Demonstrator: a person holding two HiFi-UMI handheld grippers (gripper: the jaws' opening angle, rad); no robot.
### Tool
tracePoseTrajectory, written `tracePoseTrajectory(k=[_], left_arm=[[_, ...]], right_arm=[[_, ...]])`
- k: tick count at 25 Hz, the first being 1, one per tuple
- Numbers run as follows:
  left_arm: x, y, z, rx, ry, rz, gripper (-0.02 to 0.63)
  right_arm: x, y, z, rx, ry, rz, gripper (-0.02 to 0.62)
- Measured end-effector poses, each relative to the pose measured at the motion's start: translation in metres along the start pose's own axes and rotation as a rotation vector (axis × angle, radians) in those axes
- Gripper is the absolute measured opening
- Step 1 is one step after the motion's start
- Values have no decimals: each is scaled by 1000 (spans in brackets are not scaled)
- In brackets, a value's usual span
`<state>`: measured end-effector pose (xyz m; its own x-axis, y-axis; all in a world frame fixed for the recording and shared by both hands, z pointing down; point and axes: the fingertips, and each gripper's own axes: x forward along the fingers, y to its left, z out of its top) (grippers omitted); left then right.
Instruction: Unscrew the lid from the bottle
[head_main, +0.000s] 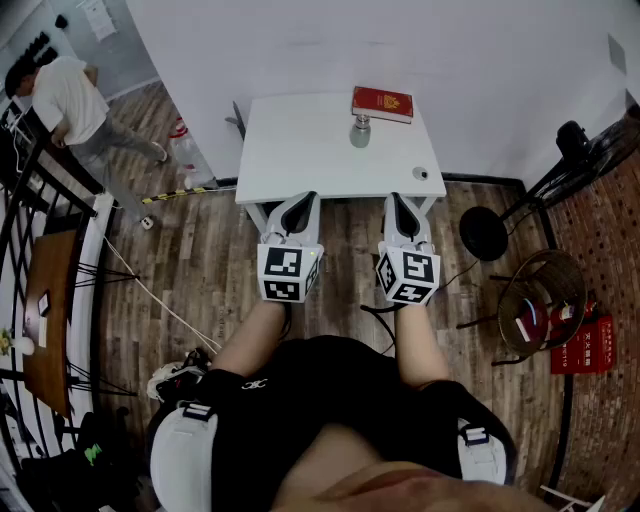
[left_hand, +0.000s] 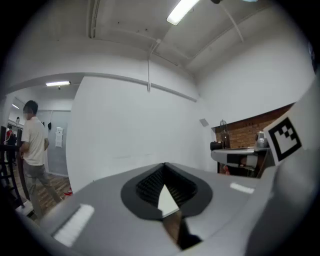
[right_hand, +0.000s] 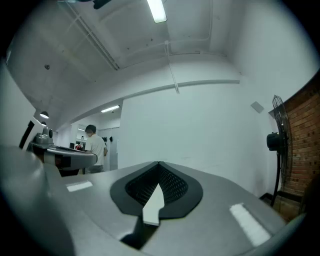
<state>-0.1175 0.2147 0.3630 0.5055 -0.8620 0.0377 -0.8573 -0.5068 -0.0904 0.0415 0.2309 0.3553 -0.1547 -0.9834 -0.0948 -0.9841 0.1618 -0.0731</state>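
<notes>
A small grey bottle (head_main: 360, 131) with a lid stands upright near the far edge of the white table (head_main: 300, 150), just in front of a red book (head_main: 382, 103). My left gripper (head_main: 303, 202) and right gripper (head_main: 400, 205) hover side by side at the table's near edge, well short of the bottle. Both are shut with nothing between the jaws. In the left gripper view my left gripper (left_hand: 164, 167) points up at the white wall, and my right gripper (right_hand: 159, 166) does the same in the right gripper view; neither shows the bottle.
A small round object (head_main: 421, 173) lies near the table's right front corner. A black stool (head_main: 485, 232) and a round basket (head_main: 540, 300) stand to the right. A person (head_main: 70, 100) stands far left beside a dark railing (head_main: 40, 200). A brick wall (right_hand: 300, 150) is at the right.
</notes>
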Motion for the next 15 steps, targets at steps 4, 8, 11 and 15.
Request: tracePoseTrajectory(k=[4,8,11,15], left_arm=[[11,-10,0,-16,-11,9,54],[22,-17,-4,-33,-19,33,54],[31,-20,-15,-55,-2,42,54],[48,-16,-16,-70,4,51,54]], right_arm=[[4,-13,0,0,-3,24,3],[8,-24,-2,3,-2,41,3],[12,-30,-8,5,15,56,3],[24,-37,-11,-2,16,67,3]])
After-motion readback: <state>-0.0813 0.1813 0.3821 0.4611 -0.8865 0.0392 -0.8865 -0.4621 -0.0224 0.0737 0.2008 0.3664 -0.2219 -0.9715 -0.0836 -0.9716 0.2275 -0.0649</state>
